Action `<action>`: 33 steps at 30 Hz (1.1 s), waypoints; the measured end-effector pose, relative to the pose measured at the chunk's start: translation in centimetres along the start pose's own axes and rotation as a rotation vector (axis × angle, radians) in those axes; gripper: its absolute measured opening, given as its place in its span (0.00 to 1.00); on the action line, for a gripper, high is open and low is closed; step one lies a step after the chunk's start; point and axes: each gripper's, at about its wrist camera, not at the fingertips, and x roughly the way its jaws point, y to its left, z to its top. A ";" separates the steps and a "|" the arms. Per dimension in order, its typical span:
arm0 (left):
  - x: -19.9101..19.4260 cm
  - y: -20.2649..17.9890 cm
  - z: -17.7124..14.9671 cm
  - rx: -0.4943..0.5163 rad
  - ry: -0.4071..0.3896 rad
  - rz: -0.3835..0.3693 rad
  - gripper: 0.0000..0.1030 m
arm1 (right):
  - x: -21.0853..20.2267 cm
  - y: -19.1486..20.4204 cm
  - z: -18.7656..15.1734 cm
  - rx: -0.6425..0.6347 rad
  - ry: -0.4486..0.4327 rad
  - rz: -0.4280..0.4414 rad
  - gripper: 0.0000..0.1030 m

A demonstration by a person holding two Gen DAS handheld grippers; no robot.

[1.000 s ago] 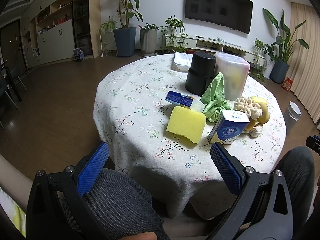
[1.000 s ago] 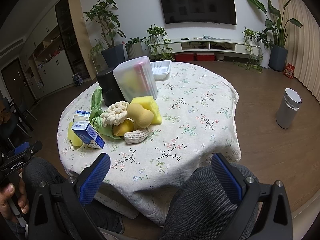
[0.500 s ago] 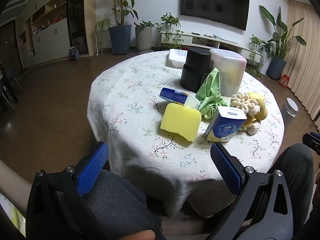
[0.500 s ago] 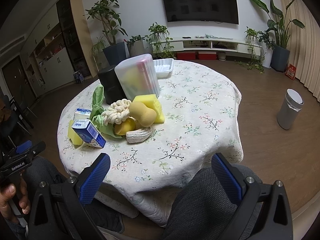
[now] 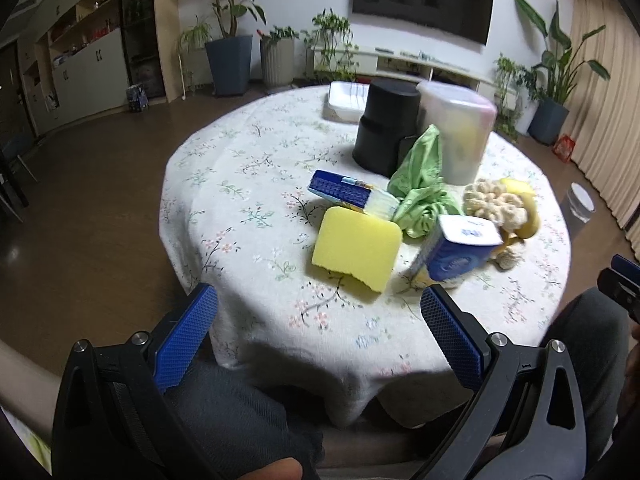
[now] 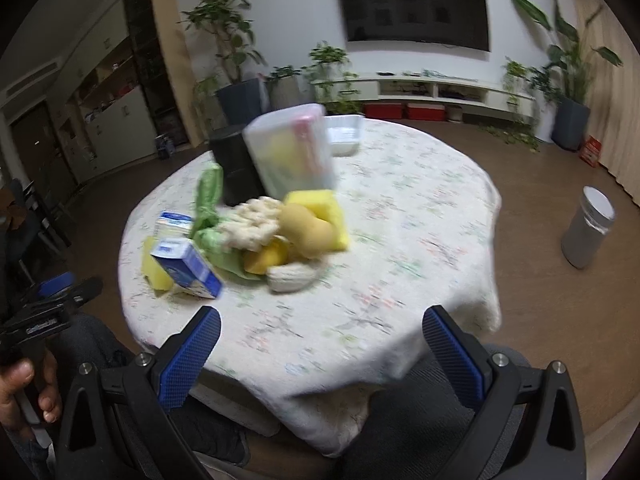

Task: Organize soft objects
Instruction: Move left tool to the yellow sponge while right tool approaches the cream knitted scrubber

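A round table with a floral cloth (image 5: 248,184) (image 6: 420,208) carries a cluster of soft things. A yellow sponge (image 5: 356,252) lies nearest, beside a crumpled green cloth (image 5: 424,184) (image 6: 208,208), a cream knotted rope toy (image 5: 492,200) (image 6: 248,224) and a tan gourd-shaped sponge (image 6: 308,228) on a second yellow sponge (image 6: 320,204). Two blue tissue packs (image 5: 456,252) (image 5: 344,190) sit among them. My left gripper (image 5: 320,332) is open, low over a person's lap, short of the table edge. My right gripper (image 6: 320,352) is open too, likewise short of the table.
A black cylinder (image 5: 386,124) (image 6: 236,168), a clear lidded container (image 5: 460,132) (image 6: 292,152) and a white tray (image 5: 346,98) (image 6: 344,132) stand at the table's back. A grey bin (image 6: 588,232) stands on the floor to the right. A hand (image 6: 24,396) holds the left gripper.
Both grippers have moved closer to the table, so the objects look larger. The right wrist view is now motion-blurred. Nothing was taken hold of.
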 end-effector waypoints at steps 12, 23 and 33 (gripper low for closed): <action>7.3 -1.8 1.4 0.053 0.165 0.004 1.00 | 6.4 2.4 1.7 -0.022 0.113 0.109 0.96; 9.7 -1.4 1.1 0.021 0.220 0.008 1.00 | 11.2 0.7 2.5 0.009 0.183 0.075 0.87; 10.0 -1.3 1.3 0.022 0.201 0.031 1.00 | 13.3 0.4 2.3 -0.026 0.184 0.079 0.89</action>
